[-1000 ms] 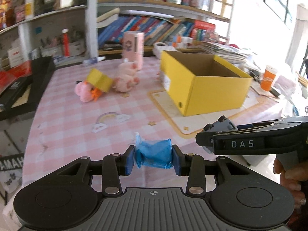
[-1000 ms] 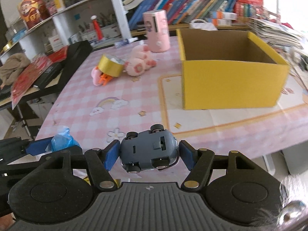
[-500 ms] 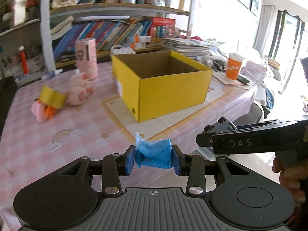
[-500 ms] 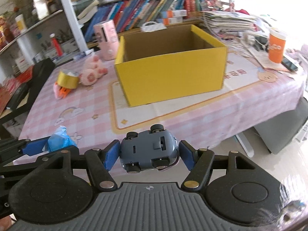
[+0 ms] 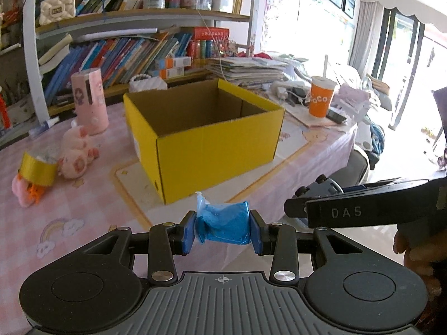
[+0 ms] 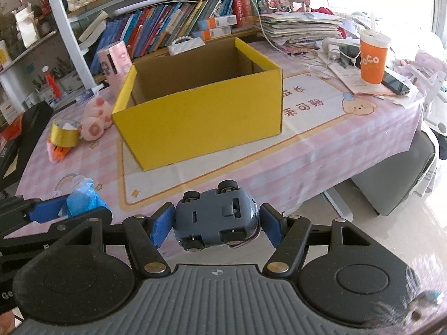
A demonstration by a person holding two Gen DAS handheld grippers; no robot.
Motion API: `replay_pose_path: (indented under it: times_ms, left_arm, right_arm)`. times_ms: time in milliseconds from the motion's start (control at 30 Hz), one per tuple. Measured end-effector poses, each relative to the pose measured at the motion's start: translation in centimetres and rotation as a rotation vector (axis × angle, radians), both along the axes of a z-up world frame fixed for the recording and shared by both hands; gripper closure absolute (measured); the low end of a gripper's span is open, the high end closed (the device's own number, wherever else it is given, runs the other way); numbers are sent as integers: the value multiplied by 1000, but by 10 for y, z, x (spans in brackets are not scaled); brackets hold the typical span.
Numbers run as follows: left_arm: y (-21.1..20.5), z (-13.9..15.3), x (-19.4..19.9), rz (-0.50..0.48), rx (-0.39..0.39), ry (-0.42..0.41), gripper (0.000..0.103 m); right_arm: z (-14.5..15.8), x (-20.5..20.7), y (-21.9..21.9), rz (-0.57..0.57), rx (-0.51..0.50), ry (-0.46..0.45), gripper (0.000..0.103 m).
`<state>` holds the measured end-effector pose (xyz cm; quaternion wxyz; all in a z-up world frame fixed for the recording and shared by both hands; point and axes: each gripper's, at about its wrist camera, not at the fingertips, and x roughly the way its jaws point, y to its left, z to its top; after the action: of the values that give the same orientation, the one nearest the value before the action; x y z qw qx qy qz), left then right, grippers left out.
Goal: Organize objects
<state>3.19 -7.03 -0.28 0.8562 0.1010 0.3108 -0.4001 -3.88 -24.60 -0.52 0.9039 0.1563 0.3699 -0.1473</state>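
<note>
Two things are being carried at once, each pinched in its own gripper. A small blue plastic-wrapped packet (image 5: 222, 222) is clamped between the pads of the left gripper (image 5: 222, 231), and a grey toy car (image 6: 216, 217), turned wheels-up, is clamped in the right gripper (image 6: 216, 223). Both are held in the air near the front edge of the desk (image 6: 321, 150), short of the open yellow cardboard box (image 6: 201, 114) that stands on a printed mat.

The step in hand is judged to be the carry toward the box. For the next move, each gripper would need to be brought over the rim, lowered inside, and only then spread, with the two kept apart so they are not knocked together.

No contents can be seen in the box; only bare brown inner walls are shown, and its floor is hidden. A gold tape roll (image 6: 64, 132), a pink plush pig (image 6: 96, 115) and a pink cylindrical canister (image 6: 116, 61) are left on the desk beside the box; an orange paper cup (image 6: 373, 58) stands well apart on the other side.
</note>
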Motion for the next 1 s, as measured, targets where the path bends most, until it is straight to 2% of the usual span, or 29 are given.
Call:
replay_pose_path:
  times_ms: [300,600,800,1000]
  left_arm:
    - [-32,10,22,1,-25,-41,66]
    - [-56,35,63,79,-67,-149,66]
    - [-73,34,92,151,-47,-165,66]
    - [-96,19,110,176,22,-144,66]
  right_arm:
    - [7,24,-33,0,-13,-13,39]
    - [46,64,-55,80,-128,-161,39]
    - [63,104,-69,160,-172,-232,39]
    - [59,149,-76,255,-171,-234,38]
